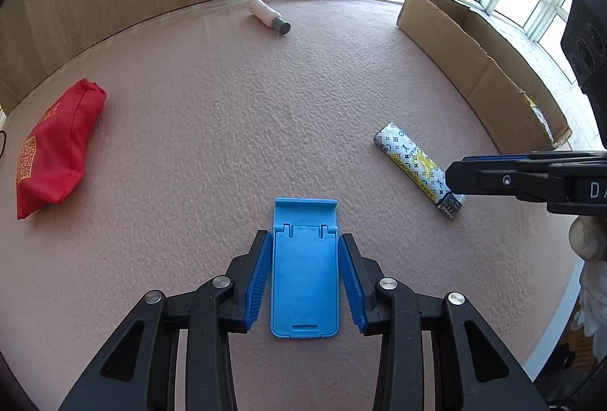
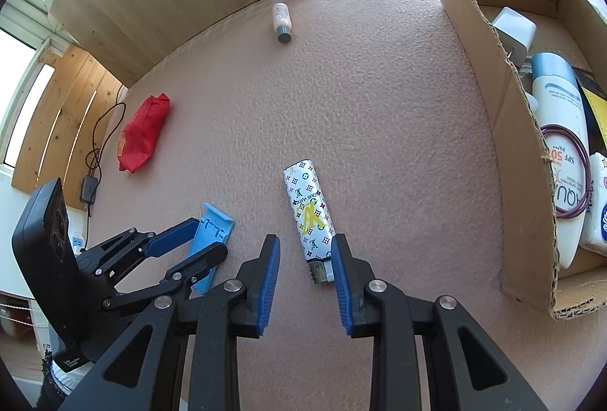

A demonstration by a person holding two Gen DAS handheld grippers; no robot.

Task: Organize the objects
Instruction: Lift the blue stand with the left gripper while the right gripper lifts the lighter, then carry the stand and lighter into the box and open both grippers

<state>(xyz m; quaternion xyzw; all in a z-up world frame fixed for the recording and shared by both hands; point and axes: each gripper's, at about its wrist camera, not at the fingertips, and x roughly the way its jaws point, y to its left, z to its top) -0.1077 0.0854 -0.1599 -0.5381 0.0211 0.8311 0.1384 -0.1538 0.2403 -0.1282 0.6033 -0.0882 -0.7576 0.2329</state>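
Left gripper [image 1: 305, 282] open astride the flat blue stand [image 1: 304, 270], right gripper [image 2: 305, 282] open with the lighter's [image 2: 309, 217] metal end between its tips, box [image 2: 489, 130] at two o'clock; either thin piece could squirt from closing pads

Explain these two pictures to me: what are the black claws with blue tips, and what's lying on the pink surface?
They are two hand-held grippers, each carrying its own camera looking along its fingers. In the left one's picture, the left gripper stands open around a blue phone stand, not visibly clamping it. In the right one's picture, the right gripper is open at the metal end of a patterned lighter. Also on the mat: a red pouch and a small bottle. The cardboard box already holds toiletries.
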